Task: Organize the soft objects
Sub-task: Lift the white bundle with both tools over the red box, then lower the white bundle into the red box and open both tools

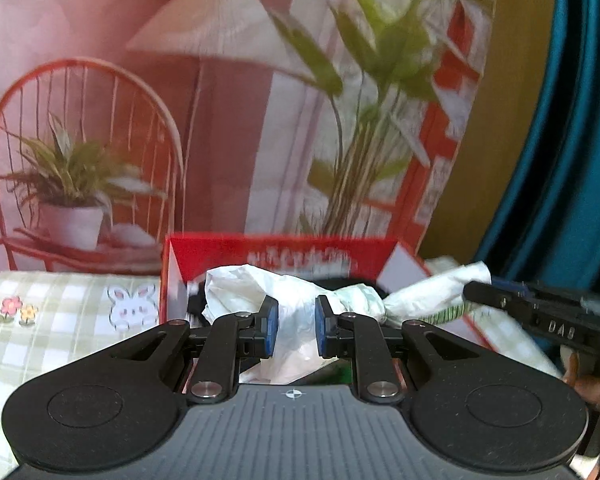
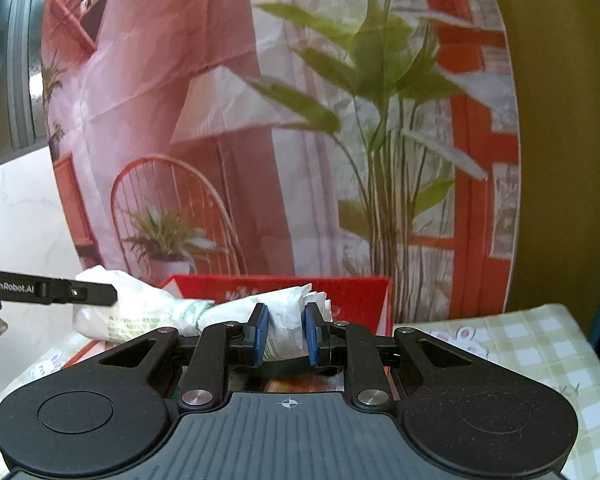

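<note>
Both grippers clamp a white plastic bag (image 2: 284, 320) stretched between them above the red box (image 1: 284, 254) on the checked desk (image 1: 60, 320): left gripper (image 1: 296, 330) pinches one end, right gripper (image 2: 286, 334) the twisted other end

A table covered by a green-and-white checked cloth (image 1: 60, 320) printed with rabbits and small flowers carries everything here. A red cardboard box (image 1: 220, 256) stands open directly on the cloth, close to the printed backdrop behind the table. In the right wrist view the same cloth (image 2: 540, 352) reaches past the box (image 2: 356, 300) on its right side.
</note>
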Tool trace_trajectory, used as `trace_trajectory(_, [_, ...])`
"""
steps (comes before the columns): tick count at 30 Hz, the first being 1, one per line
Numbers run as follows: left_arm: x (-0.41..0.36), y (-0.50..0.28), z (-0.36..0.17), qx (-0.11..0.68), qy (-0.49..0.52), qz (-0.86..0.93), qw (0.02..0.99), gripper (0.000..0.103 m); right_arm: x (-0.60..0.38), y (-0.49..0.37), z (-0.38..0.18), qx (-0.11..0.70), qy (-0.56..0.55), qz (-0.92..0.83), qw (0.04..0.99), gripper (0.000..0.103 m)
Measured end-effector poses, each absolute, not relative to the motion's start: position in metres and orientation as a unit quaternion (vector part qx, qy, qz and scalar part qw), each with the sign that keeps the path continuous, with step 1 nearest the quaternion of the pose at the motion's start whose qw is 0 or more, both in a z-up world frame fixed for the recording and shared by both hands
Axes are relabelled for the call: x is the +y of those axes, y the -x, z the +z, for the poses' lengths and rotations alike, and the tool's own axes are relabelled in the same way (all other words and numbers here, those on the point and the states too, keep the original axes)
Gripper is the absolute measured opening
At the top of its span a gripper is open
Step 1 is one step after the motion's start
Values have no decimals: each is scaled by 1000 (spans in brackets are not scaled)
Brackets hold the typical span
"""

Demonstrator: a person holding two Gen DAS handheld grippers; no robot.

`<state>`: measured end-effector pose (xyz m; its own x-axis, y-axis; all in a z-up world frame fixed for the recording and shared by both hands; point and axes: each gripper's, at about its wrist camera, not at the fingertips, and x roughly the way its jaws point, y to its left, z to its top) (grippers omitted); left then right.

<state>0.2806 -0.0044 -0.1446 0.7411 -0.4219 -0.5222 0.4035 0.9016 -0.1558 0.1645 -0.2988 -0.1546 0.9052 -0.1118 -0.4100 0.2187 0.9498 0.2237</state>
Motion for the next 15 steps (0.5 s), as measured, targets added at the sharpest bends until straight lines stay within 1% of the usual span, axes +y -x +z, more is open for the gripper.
trace_trajectory(6, [-7,-290,-167,321,13,-218,921,20,-295,-167,-176,244,-129,-83,958,18])
trace_trajectory(15, [-13,-310,-183,348,2,-198,916,20,-287,-191,-192,289,-103,-87,948,17])
